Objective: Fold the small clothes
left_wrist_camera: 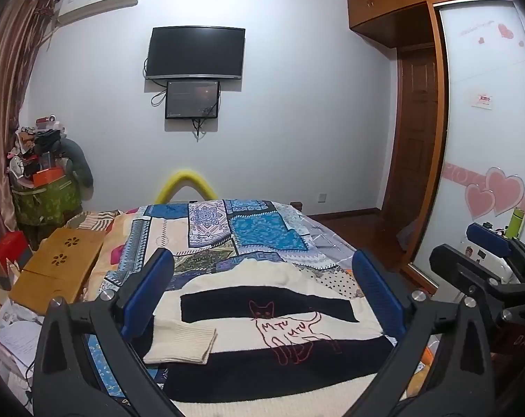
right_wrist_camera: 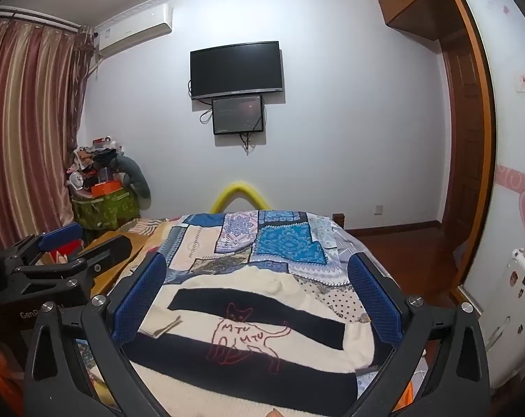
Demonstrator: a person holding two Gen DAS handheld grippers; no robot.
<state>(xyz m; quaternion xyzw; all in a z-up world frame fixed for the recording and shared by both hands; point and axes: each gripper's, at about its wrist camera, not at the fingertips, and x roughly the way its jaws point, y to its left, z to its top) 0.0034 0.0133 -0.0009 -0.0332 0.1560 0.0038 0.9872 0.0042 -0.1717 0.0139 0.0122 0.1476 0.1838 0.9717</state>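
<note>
Showing sleeve cuff (left_wrist_camera: 180, 342) clearly, left view only

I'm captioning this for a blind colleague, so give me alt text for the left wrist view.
An open left gripper hovers over a cream and navy striped sweater with a red cat outline, spread on a patchwork quilt with one sleeve folded across it. The right gripper shows at the right edge; a television hangs on the far wall.
</note>
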